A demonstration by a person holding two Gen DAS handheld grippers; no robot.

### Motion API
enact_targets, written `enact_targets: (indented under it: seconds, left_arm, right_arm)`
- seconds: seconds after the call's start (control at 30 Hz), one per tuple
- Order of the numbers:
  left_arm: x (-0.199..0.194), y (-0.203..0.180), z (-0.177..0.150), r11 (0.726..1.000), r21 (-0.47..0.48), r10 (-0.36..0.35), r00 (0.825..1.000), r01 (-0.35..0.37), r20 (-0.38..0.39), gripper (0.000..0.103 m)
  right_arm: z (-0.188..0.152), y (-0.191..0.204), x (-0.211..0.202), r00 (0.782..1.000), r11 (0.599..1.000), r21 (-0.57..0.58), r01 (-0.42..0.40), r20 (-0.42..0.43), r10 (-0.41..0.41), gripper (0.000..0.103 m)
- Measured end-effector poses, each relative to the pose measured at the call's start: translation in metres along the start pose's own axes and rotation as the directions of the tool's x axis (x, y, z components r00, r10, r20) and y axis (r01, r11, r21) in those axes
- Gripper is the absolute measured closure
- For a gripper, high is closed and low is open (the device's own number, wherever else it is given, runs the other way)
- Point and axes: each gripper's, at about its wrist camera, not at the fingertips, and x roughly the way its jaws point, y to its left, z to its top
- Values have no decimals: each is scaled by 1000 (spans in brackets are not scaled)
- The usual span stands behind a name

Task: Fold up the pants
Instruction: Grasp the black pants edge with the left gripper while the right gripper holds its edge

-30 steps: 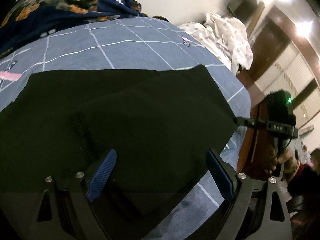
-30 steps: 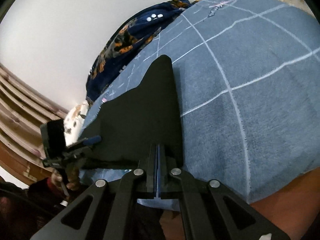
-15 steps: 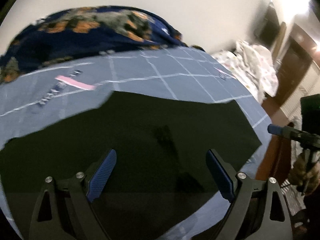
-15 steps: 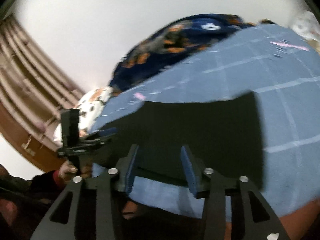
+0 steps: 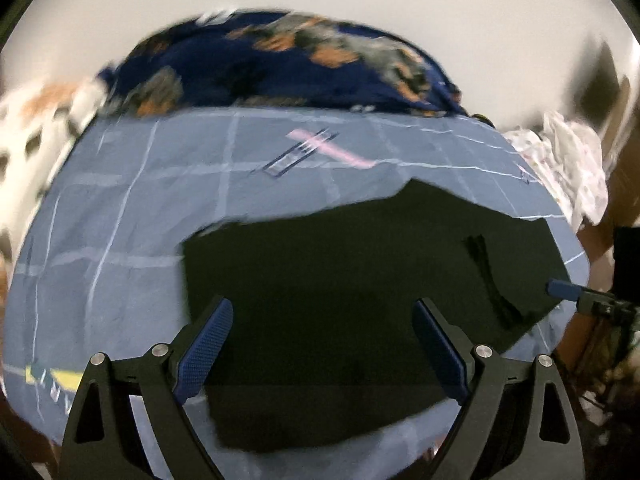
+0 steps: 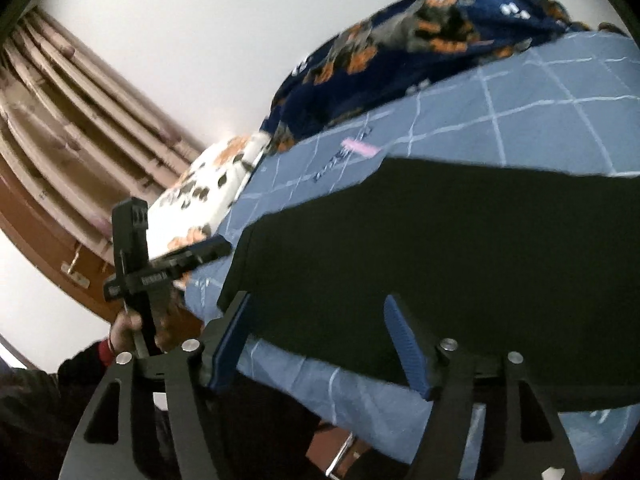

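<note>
Now right gripper (image 6: pixel 320 344) jaws opening, nothing between, pants (image 6: pixel 440 256) released; left gripper (image 5: pixel 320 352) wide apart, empty. Black pants lie flat near bed (image 5: pixel 120 240) front edge. Fold apparently laid; next fold pending.

black pants (image 5: pixel 360 280) on blue bed (image 5: pixel 120 220)

The dark blanket (image 5: pixel 288 64) is motion-blurred, and the black pants (image 6: pixel 460 248) run off the right wrist view's right edge.
</note>
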Motion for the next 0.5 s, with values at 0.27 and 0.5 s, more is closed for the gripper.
enact_targets:
  seconds: [0.27,0.5]
  left_arm:
    - [-10,93,-32,973,-202,-136,986,115,-93,22]
    - [20,69,-39,970,-134,-225,958,203,-179,22]
  right_arm:
    - [-3,-10,5,1000,997,66,-29,-5,30,27]
    - [-6,-12,9,1000,995,100,-24,-11,25,25]
